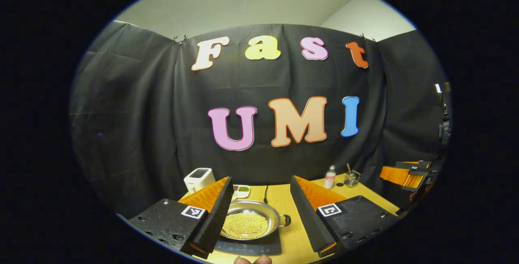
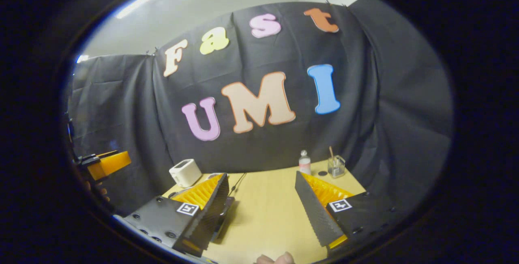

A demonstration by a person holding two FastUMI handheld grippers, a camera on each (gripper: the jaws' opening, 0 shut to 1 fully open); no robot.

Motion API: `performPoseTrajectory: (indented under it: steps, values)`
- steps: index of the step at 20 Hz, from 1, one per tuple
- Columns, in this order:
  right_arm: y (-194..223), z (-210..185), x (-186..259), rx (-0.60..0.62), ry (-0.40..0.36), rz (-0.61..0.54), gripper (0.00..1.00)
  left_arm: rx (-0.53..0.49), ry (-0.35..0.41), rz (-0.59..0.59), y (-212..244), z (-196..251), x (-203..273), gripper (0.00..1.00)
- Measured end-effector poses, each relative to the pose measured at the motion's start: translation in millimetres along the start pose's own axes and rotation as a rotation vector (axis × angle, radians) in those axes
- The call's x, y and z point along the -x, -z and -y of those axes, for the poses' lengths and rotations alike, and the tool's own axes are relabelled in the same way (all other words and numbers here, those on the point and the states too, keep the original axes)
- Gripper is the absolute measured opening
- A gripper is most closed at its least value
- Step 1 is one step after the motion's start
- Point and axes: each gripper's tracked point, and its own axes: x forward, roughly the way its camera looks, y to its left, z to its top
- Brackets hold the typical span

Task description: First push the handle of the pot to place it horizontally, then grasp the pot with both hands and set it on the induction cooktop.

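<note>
Left gripper view is showing my left gripper (image 1: 259, 215) hanging with fingers spread wide, and the pot (image 1: 251, 224) is sitting on the induction cooktop (image 1: 249, 247) at lower centre. I'm seeing my right gripper (image 2: 263, 211) gaping too, over the table (image 2: 267, 219).

No readable text or labels

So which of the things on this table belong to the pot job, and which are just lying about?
Part of the job:
pot, sitting on the induction cooktop
pot handle
left gripper, open
right gripper, open

Lying about:
white box device
small bottle
glass jar with sticks
small dish
</note>
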Motion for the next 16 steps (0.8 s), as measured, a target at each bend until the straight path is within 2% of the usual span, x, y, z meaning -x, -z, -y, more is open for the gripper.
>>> performPoseTrajectory:
  steps: [2,3,4,5,8,11,12,16]
  values:
    - [-12,-4,17,0.07,0.018,0.059,0.91,-0.006,0.015,0.013,-2,-1,12,0.86]
    - [-10,-10,29,0.123,0.022,0.067,0.91,-0.004,0.015,0.033,-6,-3,19,0.89]
    - [-9,-14,38,0.174,0.027,0.071,0.91,0.0,0.02,0.05,-10,-3,27,0.86]
    - [-6,-19,44,0.195,0.029,0.063,0.92,-0.001,0.031,0.059,-8,-4,36,0.89]
    - [-1,-38,62,0.19,0.04,0.064,0.92,0.011,0.055,0.08,-2,-8,53,0.82]
    - [5,-55,68,0.235,0.023,0.052,0.94,0.007,0.013,0.079,-1,-24,73,0.88]
    - [-2,-59,67,0.226,0.018,0.067,0.95,0.005,0.01,0.099,-9,-24,77,0.86]
    - [-21,-55,65,0.181,0.007,0.099,1.0,-0.026,-0.011,0.1,-12,-21,84,0.87]
